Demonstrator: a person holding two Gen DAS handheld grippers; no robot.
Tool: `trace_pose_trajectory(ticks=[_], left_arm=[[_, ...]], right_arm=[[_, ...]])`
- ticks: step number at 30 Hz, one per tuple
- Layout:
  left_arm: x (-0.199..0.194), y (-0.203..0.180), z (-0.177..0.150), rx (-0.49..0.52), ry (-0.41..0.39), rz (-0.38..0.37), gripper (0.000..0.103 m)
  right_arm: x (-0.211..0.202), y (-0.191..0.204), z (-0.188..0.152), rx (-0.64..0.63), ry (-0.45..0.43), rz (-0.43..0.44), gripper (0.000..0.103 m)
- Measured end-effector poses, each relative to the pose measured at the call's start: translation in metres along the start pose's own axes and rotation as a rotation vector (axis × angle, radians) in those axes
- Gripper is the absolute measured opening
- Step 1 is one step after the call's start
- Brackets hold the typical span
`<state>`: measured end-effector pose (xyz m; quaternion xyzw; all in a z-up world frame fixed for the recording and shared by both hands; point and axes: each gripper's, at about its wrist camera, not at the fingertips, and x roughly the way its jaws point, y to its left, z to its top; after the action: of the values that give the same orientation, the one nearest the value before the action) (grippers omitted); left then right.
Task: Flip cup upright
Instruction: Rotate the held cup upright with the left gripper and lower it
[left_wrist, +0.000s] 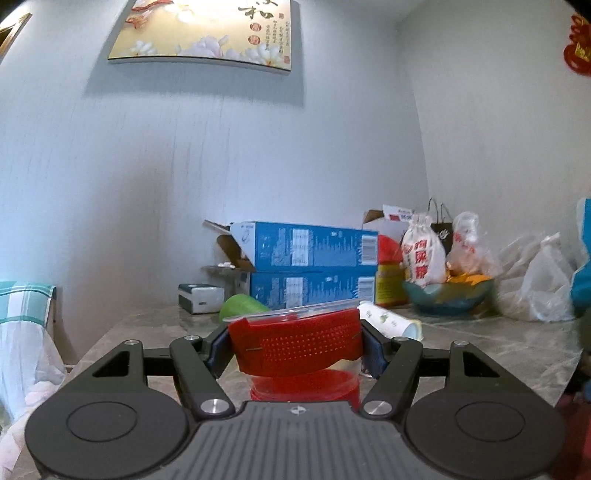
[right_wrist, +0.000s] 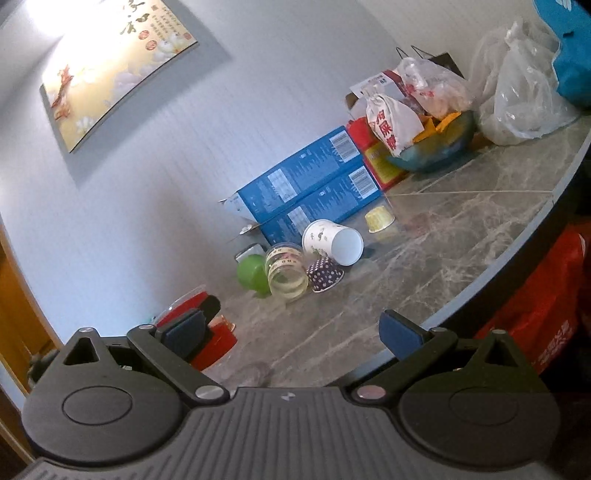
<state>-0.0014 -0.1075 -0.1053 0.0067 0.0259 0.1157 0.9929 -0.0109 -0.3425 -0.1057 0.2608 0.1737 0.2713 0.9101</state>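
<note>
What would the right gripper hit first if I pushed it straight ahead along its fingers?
Probably the bare marble tabletop, since the open right gripper points down at it with nothing between the fingers. Skimming the surface instead, it would meet the clear cup on its side or the dotted cup; depth is unclear.

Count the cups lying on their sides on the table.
4: green cup, clear cup, dotted cup and white paper cup, clustered before the blue boxes. Others may be hidden.
</note>
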Motion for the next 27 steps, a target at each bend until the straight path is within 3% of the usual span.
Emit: trace_pose_trajectory(ticks=[13,21,27], left_arm=[[0.001,-0.009,-0.009,0.078,0.020,0.040,0.070],[0.003,-0.015,-0.010,0.122,0.044,0.022,0.070],[0.004,-0.011,-0.013,0.096,0.073,0.003,0.070]], right_arm=[[-0.011,-0.005,-0.018,0.028,-0.020,0.047,0.102],[-0.015,-0.009,-0.023,0.041,-0.025,0.042,0.102],[-0.017,-0.010,-0.027,0.038,-0.019,0.045,0.102]])
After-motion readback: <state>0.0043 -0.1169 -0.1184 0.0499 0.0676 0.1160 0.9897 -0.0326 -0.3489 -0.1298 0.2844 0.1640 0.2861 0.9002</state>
